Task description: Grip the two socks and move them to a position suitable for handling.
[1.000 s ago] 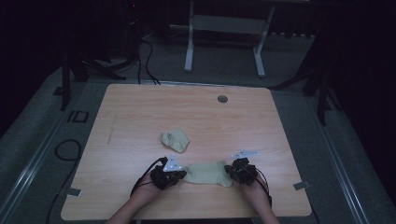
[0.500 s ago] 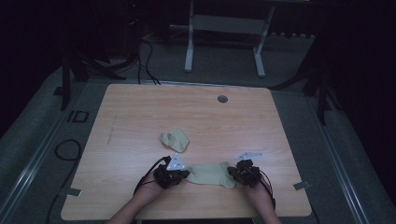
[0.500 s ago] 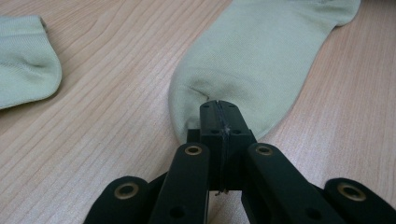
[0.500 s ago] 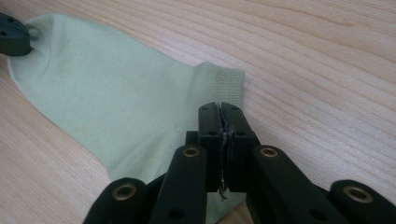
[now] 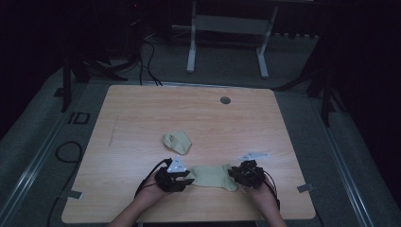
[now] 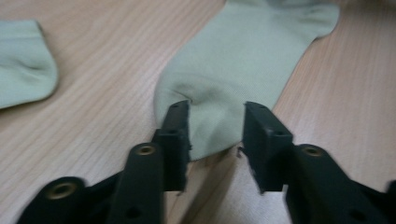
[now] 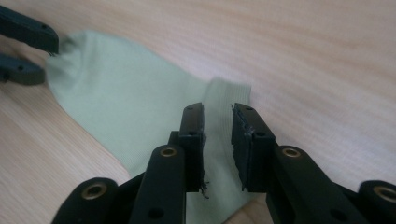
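Observation:
A pale green sock (image 5: pixel 212 176) lies flat on the wooden table (image 5: pixel 142 109) near its front edge, between my two grippers. My left gripper (image 5: pixel 187 176) sits at the sock's left end. Its jaws have just been opening and stand apart (image 6: pixel 217 114), with the rounded end of the sock (image 6: pixel 247 56) lying loose between them. At the right end, my right gripper (image 5: pixel 233 174) has also just been opening. A narrow gap (image 7: pixel 217 112) shows between its pads over the ribbed cuff of the sock (image 7: pixel 126 93). The left gripper (image 7: pixel 46 58) appears at the sock's far end.
A second pale green sock (image 5: pixel 178 142), folded over, lies a little behind the first, and its edge is in the left gripper view (image 6: pixel 23 60). A round grommet (image 5: pixel 225 100) sits near the table's back edge. Cables and a metal stand are on the floor beyond.
Both hands keep their places at the sock's two ends, and the sock lies as before. The high view is too small to show the jaws moving.

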Available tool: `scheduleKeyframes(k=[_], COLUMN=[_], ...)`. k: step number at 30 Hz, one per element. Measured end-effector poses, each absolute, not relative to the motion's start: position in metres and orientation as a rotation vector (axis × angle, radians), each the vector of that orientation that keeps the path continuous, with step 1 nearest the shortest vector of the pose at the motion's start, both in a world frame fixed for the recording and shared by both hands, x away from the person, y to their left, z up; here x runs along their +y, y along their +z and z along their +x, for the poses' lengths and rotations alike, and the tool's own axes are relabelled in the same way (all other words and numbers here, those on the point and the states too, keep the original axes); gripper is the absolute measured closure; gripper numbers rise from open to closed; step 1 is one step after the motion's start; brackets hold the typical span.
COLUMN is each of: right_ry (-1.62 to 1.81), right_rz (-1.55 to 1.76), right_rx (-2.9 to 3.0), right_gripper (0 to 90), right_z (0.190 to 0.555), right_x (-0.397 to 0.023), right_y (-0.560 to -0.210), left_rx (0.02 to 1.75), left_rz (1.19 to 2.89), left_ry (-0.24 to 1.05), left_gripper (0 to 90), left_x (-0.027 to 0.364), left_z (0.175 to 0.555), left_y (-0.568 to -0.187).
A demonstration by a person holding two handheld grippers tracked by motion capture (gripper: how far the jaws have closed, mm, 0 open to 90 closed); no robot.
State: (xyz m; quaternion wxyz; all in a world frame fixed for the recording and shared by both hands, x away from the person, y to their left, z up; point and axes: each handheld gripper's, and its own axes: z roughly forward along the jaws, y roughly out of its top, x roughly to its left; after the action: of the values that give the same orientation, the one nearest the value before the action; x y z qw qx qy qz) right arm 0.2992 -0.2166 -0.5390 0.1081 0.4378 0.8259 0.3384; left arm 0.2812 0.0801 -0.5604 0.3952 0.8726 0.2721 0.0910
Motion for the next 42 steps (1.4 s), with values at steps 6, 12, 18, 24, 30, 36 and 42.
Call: scheduleKeyframes(k=[6, 12, 18, 24, 30, 36, 42], right_ry=[1.028, 1.04, 1.037, 1.049, 1.035, 1.018, 1.005], right_rz=[1.264, 1.209, 1.13, 1.073, 1.046, 1.044, 1.045], right_rx=[2.395, 2.421, 2.465, 2.503, 2.547, 2.581, 2.6], right_gripper=[62.8, 58.0, 55.8, 52.7, 49.6, 47.7, 47.0], right_z=[0.306, 0.32, 0.335, 0.351, 0.37, 0.389, 0.406], right_x=[-0.211, -0.191, -0.158, -0.124, -0.093, -0.064, -0.035], right_y=[-0.522, -0.511, -0.503, -0.498, -0.5, -0.508, -0.516], left_rx=[0.719, 0.778, 0.821, 0.862, 0.891, 0.907, 0.907], left_rz=[2.188, 2.154, 2.126, 2.115, 2.111, 2.103, 2.09], left_ry=[0.277, 0.302, 0.312, 0.279, 0.279, 0.271, 0.256], left_gripper=[49.0, 46.8, 46.9, 42.7, 41.1, 41.1, 38.7], left_x=[0.097, 0.12, 0.139, 0.154, 0.164, 0.169, 0.168], left_z=[0.269, 0.263, 0.259, 0.258, 0.256, 0.259, 0.258], left_y=[-0.552, -0.549, -0.552, -0.561, -0.565, -0.567, -0.567])
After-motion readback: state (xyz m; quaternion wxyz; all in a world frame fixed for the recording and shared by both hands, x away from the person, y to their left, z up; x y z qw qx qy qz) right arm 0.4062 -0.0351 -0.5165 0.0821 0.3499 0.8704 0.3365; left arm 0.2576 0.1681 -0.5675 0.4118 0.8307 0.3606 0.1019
